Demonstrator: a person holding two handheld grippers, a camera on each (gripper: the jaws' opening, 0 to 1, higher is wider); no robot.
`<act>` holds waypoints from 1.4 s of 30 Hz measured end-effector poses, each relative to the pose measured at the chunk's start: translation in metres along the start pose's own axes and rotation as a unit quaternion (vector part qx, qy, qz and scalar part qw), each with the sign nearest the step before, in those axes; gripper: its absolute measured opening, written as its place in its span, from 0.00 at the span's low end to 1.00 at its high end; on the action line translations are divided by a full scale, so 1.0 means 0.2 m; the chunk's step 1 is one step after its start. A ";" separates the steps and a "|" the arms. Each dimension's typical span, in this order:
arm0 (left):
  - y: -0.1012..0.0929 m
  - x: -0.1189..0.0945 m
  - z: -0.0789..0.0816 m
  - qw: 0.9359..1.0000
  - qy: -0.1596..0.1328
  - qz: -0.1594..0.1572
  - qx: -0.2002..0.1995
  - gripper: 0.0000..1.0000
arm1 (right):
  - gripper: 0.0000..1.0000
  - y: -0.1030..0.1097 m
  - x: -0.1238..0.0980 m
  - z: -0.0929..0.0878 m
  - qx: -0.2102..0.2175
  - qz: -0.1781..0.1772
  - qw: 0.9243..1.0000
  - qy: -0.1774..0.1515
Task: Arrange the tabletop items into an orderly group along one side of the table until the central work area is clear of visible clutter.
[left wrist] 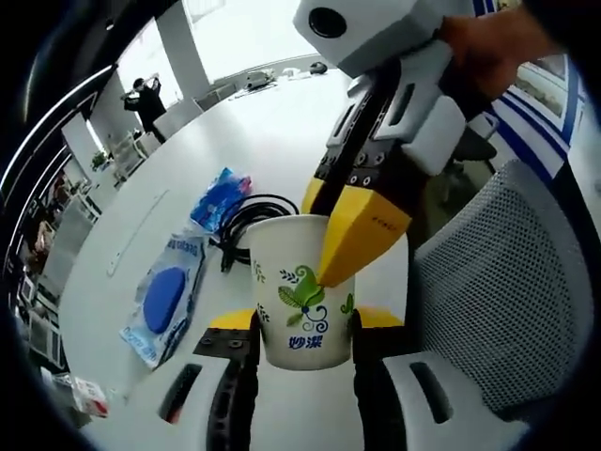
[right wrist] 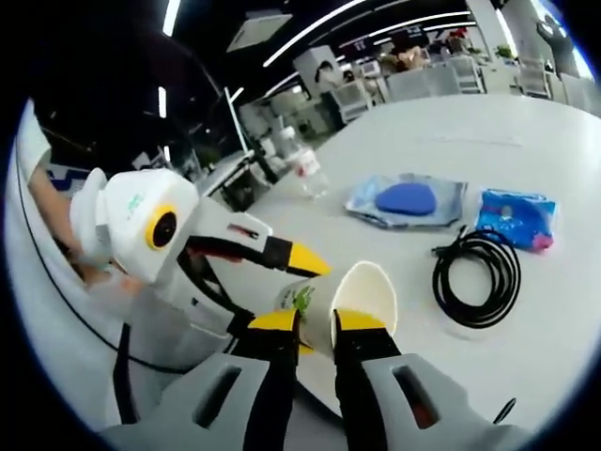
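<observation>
A white paper cup [left wrist: 299, 310] with a green leaf print stands on the white table [left wrist: 263, 132] near its edge. My left gripper [left wrist: 305, 319] is shut on the cup's body, one jaw on each side. My right gripper [left wrist: 333, 221] comes down from the upper right and is shut on the cup's rim, one yellow finger [left wrist: 362, 235] outside the wall. In the right gripper view the cup [right wrist: 366, 291] shows its open mouth, my right gripper [right wrist: 319, 321] pinches its wall, and my left gripper [right wrist: 299, 282] reaches in from the left.
A coiled black cable [left wrist: 249, 216] [right wrist: 476, 277], a blue packet [left wrist: 221, 197] [right wrist: 515, 218] and a clear bag holding a blue round pad [left wrist: 167, 296] [right wrist: 406, 200] lie beyond the cup. A plastic bottle [right wrist: 305, 169] stands farther off. A grey mesh chair [left wrist: 507, 282] is at the table's edge.
</observation>
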State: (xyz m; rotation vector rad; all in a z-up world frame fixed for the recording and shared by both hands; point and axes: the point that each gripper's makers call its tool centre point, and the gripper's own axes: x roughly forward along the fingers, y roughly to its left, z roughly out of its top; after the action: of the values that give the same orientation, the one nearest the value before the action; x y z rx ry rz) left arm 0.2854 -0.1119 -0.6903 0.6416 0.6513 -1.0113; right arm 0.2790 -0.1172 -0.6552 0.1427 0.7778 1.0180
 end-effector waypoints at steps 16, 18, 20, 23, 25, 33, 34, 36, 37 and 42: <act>-0.01 -0.01 -0.03 1.000 0.000 0.009 -0.008 0.38 | 0.00 0.09 0.05 0.00 -0.003 0.027 1.000 0.006; 0.00 -0.01 -0.03 1.000 0.001 0.014 -0.010 0.38 | 0.00 0.09 0.06 0.00 -0.002 0.026 1.000 0.006; 0.00 -0.02 -0.04 1.000 0.000 0.015 -0.015 0.38 | 0.00 0.10 0.06 0.00 0.000 0.027 1.000 0.006; 0.00 -0.03 -0.05 1.000 0.000 0.018 -0.020 0.38 | 0.00 0.10 0.06 0.00 0.002 0.028 1.000 0.004; -0.01 -0.03 -0.05 1.000 -0.001 0.020 -0.024 0.38 | 0.00 0.11 0.07 0.01 0.003 0.028 1.000 0.004; 0.00 -0.06 -0.08 0.999 0.002 0.026 -0.033 0.36 | 0.00 0.10 0.08 0.01 0.009 0.020 1.000 0.001; 0.00 -0.07 -0.09 0.999 0.003 0.027 -0.033 0.37 | 0.00 0.10 0.08 0.01 0.009 0.020 1.000 0.001; 0.00 -0.07 -0.10 0.999 0.006 0.026 -0.033 0.37 | 0.00 0.11 0.09 0.02 0.006 0.019 1.000 0.001; 0.00 -0.07 -0.10 0.999 0.007 0.027 -0.033 0.38 | 0.00 0.11 0.09 0.02 0.005 0.019 1.000 0.001; 0.00 -0.10 -0.14 0.998 0.008 0.032 -0.048 0.40 | 0.00 0.09 0.09 0.04 0.003 0.015 1.000 -0.003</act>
State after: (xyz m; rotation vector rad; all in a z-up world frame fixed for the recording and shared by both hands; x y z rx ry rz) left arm 0.2725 -0.0811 -0.6932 0.5831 0.6844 -0.9112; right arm 0.2766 -0.0902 -0.6502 0.1621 0.7754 1.0425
